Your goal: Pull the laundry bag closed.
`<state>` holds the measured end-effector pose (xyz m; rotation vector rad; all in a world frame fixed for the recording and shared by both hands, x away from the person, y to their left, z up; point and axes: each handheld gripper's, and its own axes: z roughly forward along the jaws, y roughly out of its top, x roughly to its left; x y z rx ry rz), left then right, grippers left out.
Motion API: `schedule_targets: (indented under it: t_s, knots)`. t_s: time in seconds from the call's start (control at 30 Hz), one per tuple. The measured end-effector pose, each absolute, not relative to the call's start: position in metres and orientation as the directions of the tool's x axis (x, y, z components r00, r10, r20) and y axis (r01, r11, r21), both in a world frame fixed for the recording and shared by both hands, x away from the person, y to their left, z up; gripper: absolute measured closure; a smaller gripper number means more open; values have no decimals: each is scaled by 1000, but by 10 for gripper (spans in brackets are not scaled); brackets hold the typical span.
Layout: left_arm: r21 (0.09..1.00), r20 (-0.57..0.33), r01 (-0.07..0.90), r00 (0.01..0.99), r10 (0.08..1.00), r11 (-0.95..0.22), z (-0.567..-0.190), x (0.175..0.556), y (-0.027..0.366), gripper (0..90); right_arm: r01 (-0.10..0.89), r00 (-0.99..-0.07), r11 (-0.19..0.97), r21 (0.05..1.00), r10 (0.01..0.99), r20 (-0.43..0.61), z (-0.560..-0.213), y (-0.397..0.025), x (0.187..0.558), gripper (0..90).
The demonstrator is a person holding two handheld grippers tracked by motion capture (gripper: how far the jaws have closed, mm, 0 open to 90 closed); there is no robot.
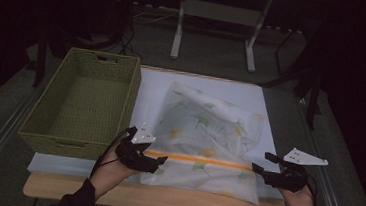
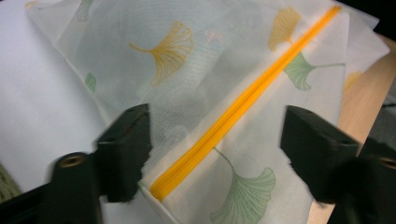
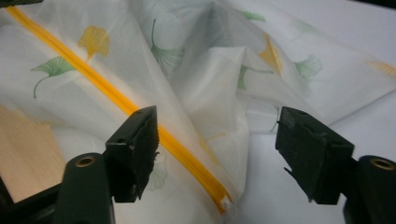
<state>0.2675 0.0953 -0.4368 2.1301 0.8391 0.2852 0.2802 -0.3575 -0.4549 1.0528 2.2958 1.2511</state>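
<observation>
A white pillowcase (image 1: 208,130) printed with green and yellow ginkgo leaves lies rumpled on a white sheet (image 1: 154,90). An orange zipper (image 1: 201,161) runs along its near edge. My left gripper (image 1: 154,161) is open at the zipper's left end, and in the left gripper view (image 2: 217,123) the zipper (image 2: 243,102) ends between the jaws. My right gripper (image 1: 262,162) is open at the zipper's right end. In the right gripper view (image 3: 217,121) the zipper (image 3: 112,98) and the cloth's corner (image 3: 210,70) sit between the spread jaws.
An empty green woven basket (image 1: 130,93) stands on the table's left, beside the sheet. A strip of bare wooden table edge (image 1: 162,199) runs in front of the pillowcase. Beyond the table, the white legs of another table (image 1: 177,32) rise from the dark floor.
</observation>
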Motion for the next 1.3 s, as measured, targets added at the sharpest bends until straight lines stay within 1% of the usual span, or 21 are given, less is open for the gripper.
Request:
schedule_targets:
  t_s: [0.03,0.1,0.17,0.3,0.53,0.77,1.03,1.2,1.3]
  knots:
    - [759,-82,473,751,655,-447,-438,268,96,154,442,-685,351,826,727,58,-455,-355,280,241]
    - [758,-78,467,757,648,-455,-441,268,96,146,433,-687,356,828,725,47,-454,-350,280,233]
    - [760,-93,466,767,635,-452,-443,267,96,125,424,-693,360,831,720,43,-455,-346,280,206]
    - [771,-76,445,775,627,-456,-448,265,95,106,408,-690,350,843,723,34,-456,-339,280,201]
    - [795,-70,431,765,640,-428,-459,263,102,104,407,-683,340,848,730,35,-460,-336,279,176]
    - [809,-84,430,759,646,-400,-471,262,109,106,400,-681,331,854,731,36,-463,-333,278,177]
    - [823,-47,397,761,648,-407,-475,256,114,106,390,-684,333,859,729,28,-468,-332,278,179]
    - [821,-25,387,759,650,-420,-478,251,116,106,372,-679,339,864,734,5,-470,-332,277,179]
    - [817,-20,388,760,650,-427,-481,249,116,106,366,-687,316,876,727,25,-471,-334,276,179]
